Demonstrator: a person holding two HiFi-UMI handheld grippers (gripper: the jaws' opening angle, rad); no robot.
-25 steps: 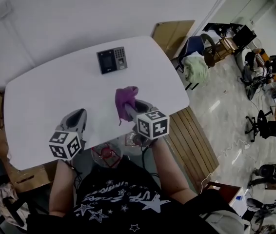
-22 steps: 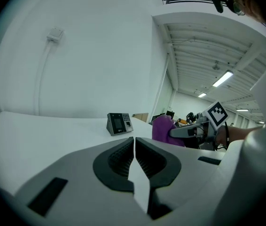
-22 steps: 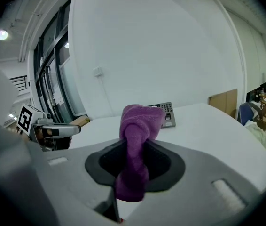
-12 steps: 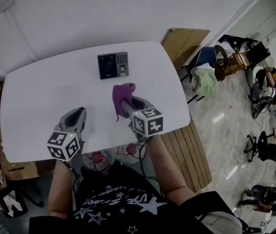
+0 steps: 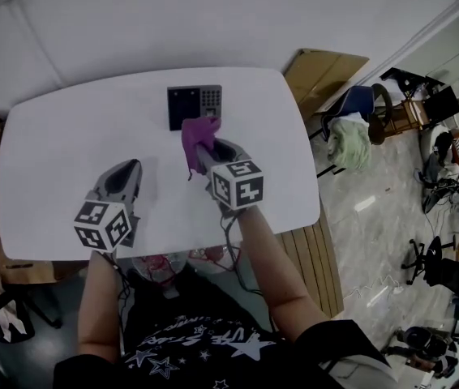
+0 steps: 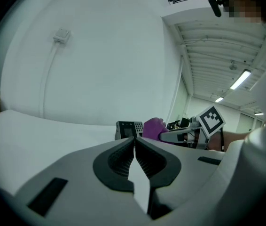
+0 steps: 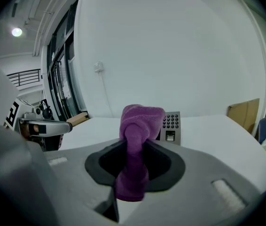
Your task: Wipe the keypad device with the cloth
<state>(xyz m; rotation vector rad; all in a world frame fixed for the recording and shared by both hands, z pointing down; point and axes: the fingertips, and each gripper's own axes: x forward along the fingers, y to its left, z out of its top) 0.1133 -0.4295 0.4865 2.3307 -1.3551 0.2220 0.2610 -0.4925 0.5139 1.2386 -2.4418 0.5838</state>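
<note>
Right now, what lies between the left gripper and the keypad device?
Only bare table between left gripper and keypad device, per the head view.

You are in an office or lab-type workroom, not a home. You stand at a white, round-cornered table (image 5: pixel 67 160) set by a plain white wall (image 5: pixel 213 14), where a small white surface-mounted box (image 6: pixel 61 34) feeds a thin cable duct running down. Beyond the table's right edge, a pale glossy floor (image 5: pixel 375 209) carries a black swivel chair on a castor base (image 5: pixel 436 270), a blue chair (image 5: pixel 358 104) and flat brown cardboard (image 5: pixel 327 67). Long strip lights (image 6: pixel 240 79) hang under a ribbed ceiling, and tall dark-framed glass panels (image 7: pixel 60 79) line one side. Near the table's far edge lies a dark grey keypad device (image 5: pixel 195 106) of the door-access kind.
</note>
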